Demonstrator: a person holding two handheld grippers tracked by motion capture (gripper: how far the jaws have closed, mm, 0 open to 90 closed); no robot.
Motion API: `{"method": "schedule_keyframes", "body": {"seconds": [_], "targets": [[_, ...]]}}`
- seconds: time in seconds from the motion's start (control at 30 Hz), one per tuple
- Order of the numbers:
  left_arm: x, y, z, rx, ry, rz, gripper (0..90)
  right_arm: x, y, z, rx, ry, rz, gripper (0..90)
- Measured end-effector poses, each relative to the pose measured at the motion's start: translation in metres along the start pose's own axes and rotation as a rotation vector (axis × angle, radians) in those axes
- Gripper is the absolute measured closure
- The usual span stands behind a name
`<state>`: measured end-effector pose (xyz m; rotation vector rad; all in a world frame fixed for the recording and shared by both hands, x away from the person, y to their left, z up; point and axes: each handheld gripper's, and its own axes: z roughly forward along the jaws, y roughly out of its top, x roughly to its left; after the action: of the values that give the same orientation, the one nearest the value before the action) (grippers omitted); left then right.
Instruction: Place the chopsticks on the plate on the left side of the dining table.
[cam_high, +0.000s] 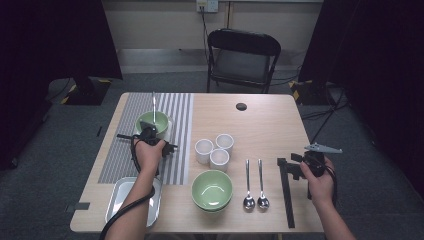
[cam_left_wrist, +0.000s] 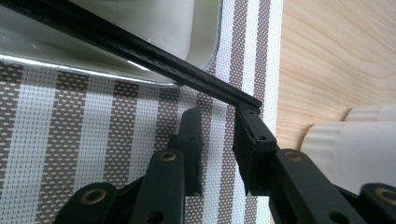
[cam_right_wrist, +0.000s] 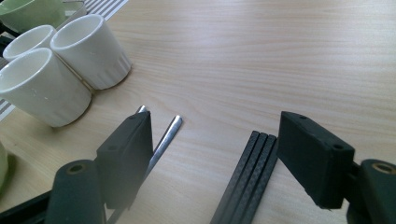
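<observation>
My left gripper (cam_high: 148, 131) points at a green bowl (cam_high: 150, 121) that holds a metal spoon (cam_high: 154, 107) and sits in a pale tray (cam_left_wrist: 205, 46) on the striped placemat (cam_left_wrist: 70, 140). Its jaws (cam_left_wrist: 219, 112) stand a little apart with nothing between them. A black stick (cam_left_wrist: 140, 49) runs slantwise over the tray rim, and its end meets the tip of the right-hand jaw. My right gripper (cam_high: 295, 167) rests at the table's right, open wide (cam_right_wrist: 215, 119). Black chopsticks (cam_right_wrist: 247, 182) lie between its jaws by the right one. Two spoon handle tips (cam_right_wrist: 173, 126) lie by the left jaw.
Three white cups (cam_high: 214, 150) cluster mid-table. Stacked green bowls (cam_high: 212, 190) and two spoons (cam_high: 254, 185) sit near the front edge. A metal tray (cam_high: 134, 200) is at the front left. A folding chair (cam_high: 242, 55) stands beyond the table.
</observation>
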<state>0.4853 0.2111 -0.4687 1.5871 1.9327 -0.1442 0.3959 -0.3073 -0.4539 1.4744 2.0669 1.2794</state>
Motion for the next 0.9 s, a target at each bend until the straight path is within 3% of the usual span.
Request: {"method": "schedule_keyframes", "body": {"seconds": [0.07, 0.1, 0.2, 0.33, 0.73, 0.8, 0.9], "targets": [[-0.0011, 0.0006, 0.0002, -0.009, 0.003, -0.005, 73.3, 0.0001, 0.0000, -0.0002, -0.001, -0.002, 0.000, 26.3], [-0.0007, 0.0013, -0.0007, 0.007, 0.013, 0.017, 73.2, 0.0001, 0.0000, -0.0002, -0.001, -0.001, 0.000, 26.3], [-0.0031, 0.0016, 0.0014, -0.013, -0.001, -0.010, 73.2, 0.0001, -0.0001, -0.0002, 0.000, -0.002, 0.001, 26.3], [-0.0022, 0.0030, 0.0013, 0.013, 0.006, 0.015, 73.2, -0.0003, 0.0000, -0.0006, -0.002, 0.002, 0.002, 26.3], [-0.0070, 0.0044, 0.0063, -0.007, 0.006, -0.005, 74.0, -0.0011, 0.0000, -0.0004, -0.001, 0.001, 0.001, 26.3], [-0.0068, 0.0050, 0.0060, 0.002, 0.007, 0.011, 73.8, -0.0009, 0.0002, -0.0007, -0.003, 0.000, 0.003, 26.3], [-0.0098, 0.0051, 0.0082, -0.013, -0.002, -0.010, 73.7, -0.0009, 0.0002, -0.0008, -0.004, 0.002, 0.003, 26.3]]}}
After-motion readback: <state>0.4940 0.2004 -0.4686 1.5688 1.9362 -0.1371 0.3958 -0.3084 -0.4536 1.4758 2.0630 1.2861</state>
